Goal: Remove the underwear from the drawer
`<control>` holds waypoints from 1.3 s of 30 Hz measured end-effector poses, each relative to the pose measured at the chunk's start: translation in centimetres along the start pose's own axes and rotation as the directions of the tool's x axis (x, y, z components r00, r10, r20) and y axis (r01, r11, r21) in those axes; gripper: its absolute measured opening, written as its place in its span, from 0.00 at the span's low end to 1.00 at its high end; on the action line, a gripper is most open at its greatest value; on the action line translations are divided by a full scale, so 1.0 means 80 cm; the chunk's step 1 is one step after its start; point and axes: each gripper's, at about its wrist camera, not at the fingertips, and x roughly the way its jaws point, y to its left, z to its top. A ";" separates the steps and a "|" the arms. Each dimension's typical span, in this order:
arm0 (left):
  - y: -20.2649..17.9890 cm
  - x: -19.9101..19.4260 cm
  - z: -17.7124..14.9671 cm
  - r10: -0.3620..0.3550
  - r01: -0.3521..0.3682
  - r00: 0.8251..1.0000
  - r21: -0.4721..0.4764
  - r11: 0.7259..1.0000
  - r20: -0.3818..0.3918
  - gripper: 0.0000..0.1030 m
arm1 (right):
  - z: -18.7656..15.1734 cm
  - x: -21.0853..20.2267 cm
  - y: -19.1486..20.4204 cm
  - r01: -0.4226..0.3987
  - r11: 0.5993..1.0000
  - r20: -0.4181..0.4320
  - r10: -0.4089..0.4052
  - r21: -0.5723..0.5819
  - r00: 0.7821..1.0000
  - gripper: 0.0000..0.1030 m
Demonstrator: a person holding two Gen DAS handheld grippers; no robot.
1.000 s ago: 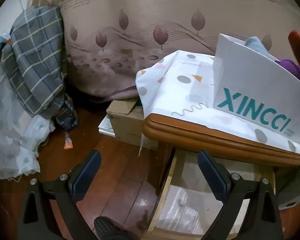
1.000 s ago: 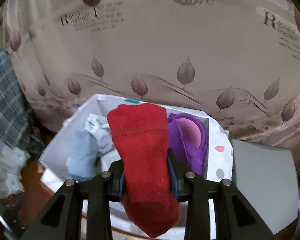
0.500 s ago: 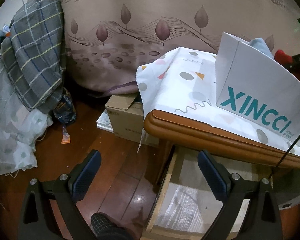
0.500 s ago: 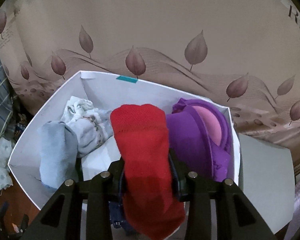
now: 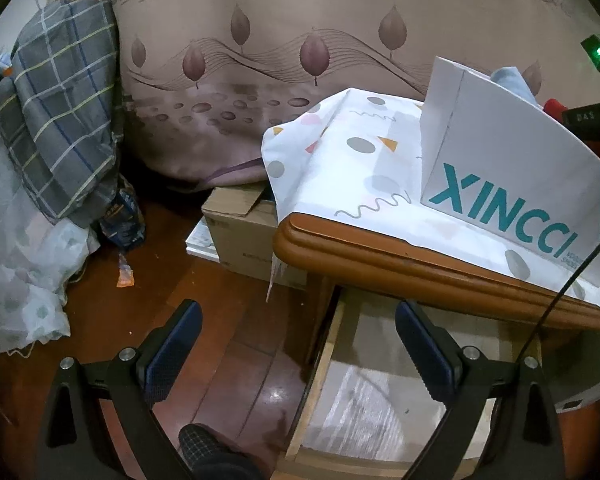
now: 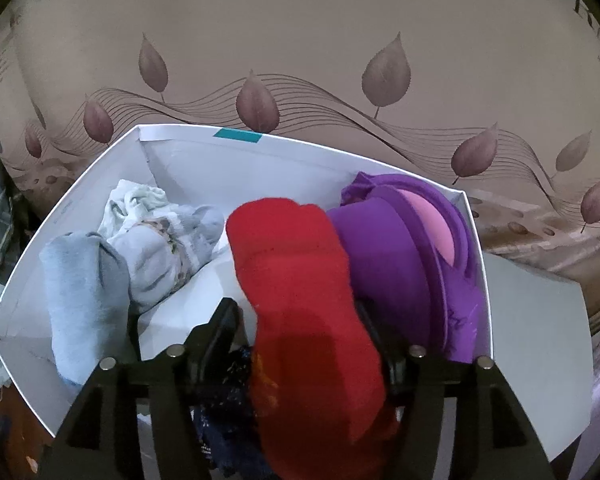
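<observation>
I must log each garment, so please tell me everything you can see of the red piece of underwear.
The red underwear is a soft, knit-looking fabric, folded or bunched into a long lump. The right gripper is shut on its lower part. It hangs over the open white box, beside a purple bra; its top shows in the left wrist view.

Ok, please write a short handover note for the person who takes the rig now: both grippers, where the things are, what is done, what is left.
Left gripper: open, holding nothing, above the pulled-out drawer.
Right gripper: shut on the red underwear, over the white box on the cabinet top.
Box already holds light blue cloth, pale patterned garments, a purple bra.
Done: red piece is out of the drawer.
Left: release it into the box. What remains in the drawer is not visible.
</observation>
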 end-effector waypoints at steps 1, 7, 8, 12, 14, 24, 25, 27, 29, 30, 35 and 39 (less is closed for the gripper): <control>-0.001 0.000 0.000 -0.001 0.001 1.000 0.000 1.000 -0.001 0.94 | 0.000 0.000 0.001 0.000 1.000 -0.001 0.000 -0.003 1.000 0.64; -0.003 0.000 -0.002 -0.007 0.007 1.000 0.012 1.000 -0.006 0.94 | 0.000 -0.004 0.004 -0.003 1.000 0.006 0.003 0.014 1.000 0.78; -0.004 0.000 -0.002 -0.006 0.006 1.000 0.012 1.000 -0.004 0.94 | 0.001 -0.005 0.005 0.001 1.000 0.008 -0.001 0.013 1.000 0.78; -0.004 0.000 -0.002 -0.011 0.011 1.000 0.009 1.000 -0.010 0.94 | 0.004 -0.015 0.010 0.014 1.000 0.014 -0.014 0.004 1.000 0.78; -0.005 0.000 -0.002 -0.013 0.013 1.000 0.014 1.000 -0.010 0.94 | 0.006 -0.023 0.013 0.023 1.000 0.026 -0.022 -0.008 0.999 0.78; -0.011 0.003 -0.006 -0.008 0.008 1.000 0.038 0.999 -0.012 0.94 | 0.018 -0.078 0.009 0.014 1.000 0.094 -0.014 0.004 0.995 0.79; -0.011 0.003 -0.006 -0.008 0.008 1.000 0.039 0.999 -0.014 0.94 | 0.017 -0.084 0.008 0.009 1.000 0.098 -0.009 0.004 0.995 0.79; -0.013 0.004 -0.006 -0.007 0.008 1.000 0.042 0.999 -0.015 0.94 | 0.016 -0.101 0.005 -0.017 1.000 0.103 0.016 0.012 0.995 0.79; -0.013 0.003 -0.006 -0.007 0.008 1.000 0.042 0.999 -0.014 0.94 | 0.012 -0.119 0.003 -0.041 0.999 0.102 0.040 0.006 0.994 0.79; -0.014 0.003 -0.006 -0.008 0.009 1.000 0.046 0.999 -0.012 0.94 | 0.009 -0.127 0.002 -0.047 0.999 0.106 0.046 0.002 0.993 0.79; -0.020 0.002 -0.009 -0.010 0.011 1.000 0.060 0.998 -0.012 0.94 | -0.013 -0.167 -0.004 -0.097 0.995 0.118 0.097 -0.011 0.988 0.79; -0.026 0.001 -0.010 -0.007 0.008 1.000 0.083 0.997 -0.013 0.94 | -0.044 -0.197 -0.004 -0.137 0.990 0.119 0.139 -0.018 0.983 0.79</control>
